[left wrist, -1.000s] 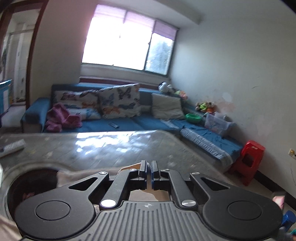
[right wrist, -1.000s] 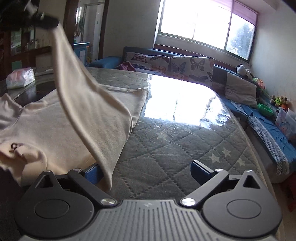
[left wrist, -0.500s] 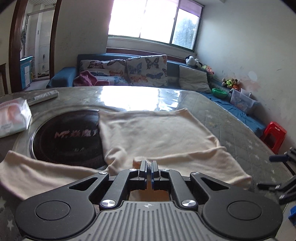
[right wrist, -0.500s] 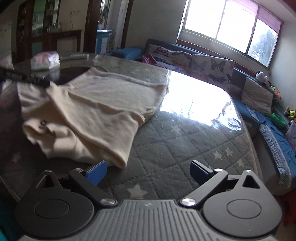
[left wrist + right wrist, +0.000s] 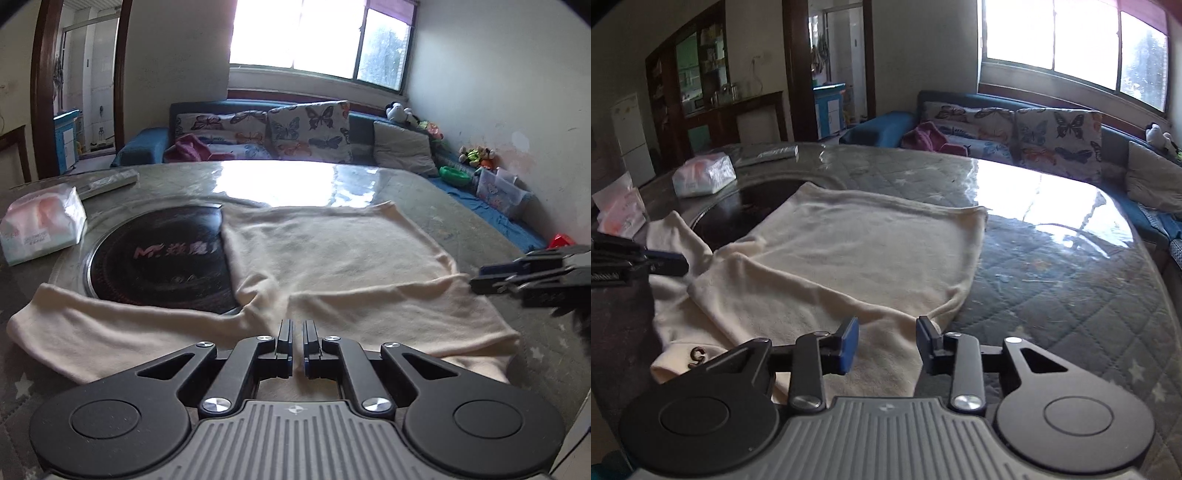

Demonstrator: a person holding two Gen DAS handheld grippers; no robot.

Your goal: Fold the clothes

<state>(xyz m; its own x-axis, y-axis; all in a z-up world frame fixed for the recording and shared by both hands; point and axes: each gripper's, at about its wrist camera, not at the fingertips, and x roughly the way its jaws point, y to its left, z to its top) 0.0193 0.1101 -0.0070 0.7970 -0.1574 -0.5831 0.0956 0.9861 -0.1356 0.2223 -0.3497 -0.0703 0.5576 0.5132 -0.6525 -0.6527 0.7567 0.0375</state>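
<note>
On worktop: cream garment (image 5: 332, 258) lies spread across the quilted, clear-covered worktop (image 5: 1052, 258), one side draped over the dark round hob plate (image 5: 159, 258).
Garment layout: body flat toward the window, a sleeve (image 5: 92, 325) trailing off to the left over the hob rim, near edge doubled over into a band along the front. Looks like a first fold is laid, judging by the double layer.
Left hand-held gripper (image 5: 298, 345): jaws closed, low over the near fold. Cloth sits right at the tips, but whether any is pinched between them I can't tell. Likely parked there to pin the fold line while the other side works.
Right hand-held gripper (image 5: 886, 345): jaws closing, cloth edge between them, pads not yet pressing on it. It sits at the garment's right front corner, where the folded band ends; a sensible pick point, since a corner lifts both layers together.
Cross-view: each gripper shows at the edge of the other's camera, so they flank the garment's near edge.
Bystanders: tissue pack (image 5: 40, 225) and a remote (image 5: 107, 182) sit beyond the hob, well clear of the cloth.
Risk: slick cover may let the cloth slide when pulled; loose sleeve could drag.
Next, my read: finish the pinch, then carry the corner across.
</note>
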